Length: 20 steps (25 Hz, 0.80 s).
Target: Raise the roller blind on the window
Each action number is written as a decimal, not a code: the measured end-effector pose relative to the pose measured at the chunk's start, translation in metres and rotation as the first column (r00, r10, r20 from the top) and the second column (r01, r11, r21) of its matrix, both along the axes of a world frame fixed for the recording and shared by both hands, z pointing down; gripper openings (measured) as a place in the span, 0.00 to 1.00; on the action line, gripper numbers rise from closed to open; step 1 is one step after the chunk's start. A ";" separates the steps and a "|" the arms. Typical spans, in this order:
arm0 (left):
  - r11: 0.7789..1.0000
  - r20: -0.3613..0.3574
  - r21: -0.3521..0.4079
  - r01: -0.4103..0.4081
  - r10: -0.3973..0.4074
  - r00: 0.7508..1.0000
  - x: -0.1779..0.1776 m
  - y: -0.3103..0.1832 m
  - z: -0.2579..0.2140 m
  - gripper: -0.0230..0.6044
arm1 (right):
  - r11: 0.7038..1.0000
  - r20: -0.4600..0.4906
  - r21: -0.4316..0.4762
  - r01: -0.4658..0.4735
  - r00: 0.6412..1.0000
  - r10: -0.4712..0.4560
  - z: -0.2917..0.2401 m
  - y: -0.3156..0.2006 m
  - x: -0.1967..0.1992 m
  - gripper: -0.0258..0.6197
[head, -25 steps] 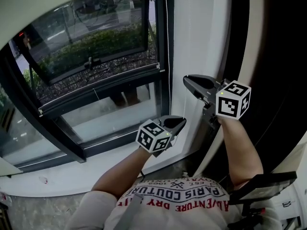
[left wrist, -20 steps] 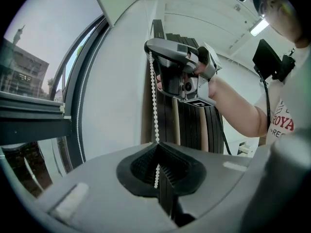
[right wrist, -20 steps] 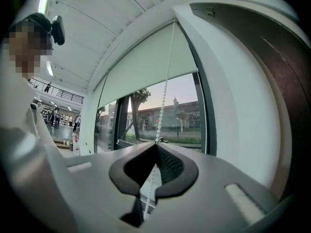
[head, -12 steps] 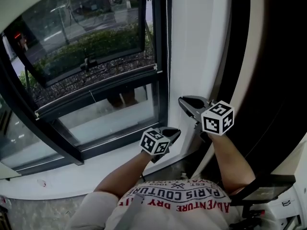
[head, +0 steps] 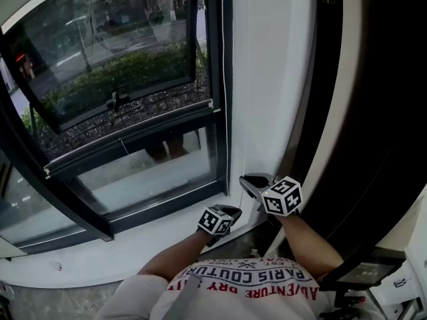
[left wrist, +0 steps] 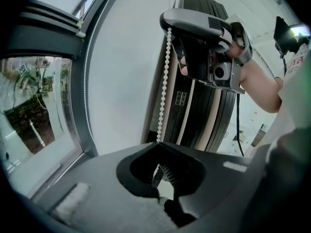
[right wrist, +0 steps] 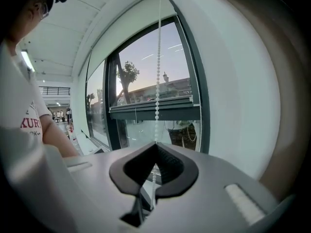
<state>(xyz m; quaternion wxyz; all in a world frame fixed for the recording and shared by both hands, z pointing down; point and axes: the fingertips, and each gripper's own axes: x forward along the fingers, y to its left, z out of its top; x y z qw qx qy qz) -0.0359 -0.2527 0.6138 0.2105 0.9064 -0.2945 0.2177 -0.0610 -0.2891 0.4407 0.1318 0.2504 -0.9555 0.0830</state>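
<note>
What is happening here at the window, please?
A person is working the bead chain of a roller blind at the window, with a handheld gripper in each hand. The left gripper and the right gripper are both shut on the same strand, the right one above the left. Both are low, near the white ledge under the window, apparently to pull the chain down. The blind itself is not clearly in view.
</note>
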 end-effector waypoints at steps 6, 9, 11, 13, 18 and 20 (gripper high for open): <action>1.000 0.014 0.027 -0.006 0.006 1.000 -0.004 0.003 -0.003 0.05 | 1.000 -0.007 0.008 0.011 1.000 -0.011 -0.002 0.005 -0.005 0.05; 0.999 0.006 0.048 0.006 -0.006 1.000 -0.010 0.004 -0.005 0.19 | 1.000 0.015 0.004 -0.003 1.000 0.003 -0.004 0.005 -0.003 0.05; 0.996 -0.029 0.070 0.046 -0.044 0.999 -0.018 -0.002 -0.015 0.23 | 1.000 0.024 0.003 -0.009 1.000 0.009 -0.005 0.003 -0.002 0.05; 0.991 -0.061 0.099 0.093 -0.088 0.994 -0.031 -0.012 -0.033 0.26 | 1.000 0.024 0.005 -0.007 1.000 0.007 -0.006 0.001 -0.002 0.05; 0.969 -0.216 0.203 0.143 -0.098 0.971 -0.061 -0.035 -0.136 0.27 | 1.000 0.014 0.006 0.004 1.000 -0.004 -0.007 0.003 -0.005 0.05; 0.947 -0.289 0.276 0.164 -0.081 0.954 -0.067 -0.043 -0.196 0.27 | 1.000 0.015 0.002 0.005 1.000 -0.005 -0.007 0.003 -0.005 0.05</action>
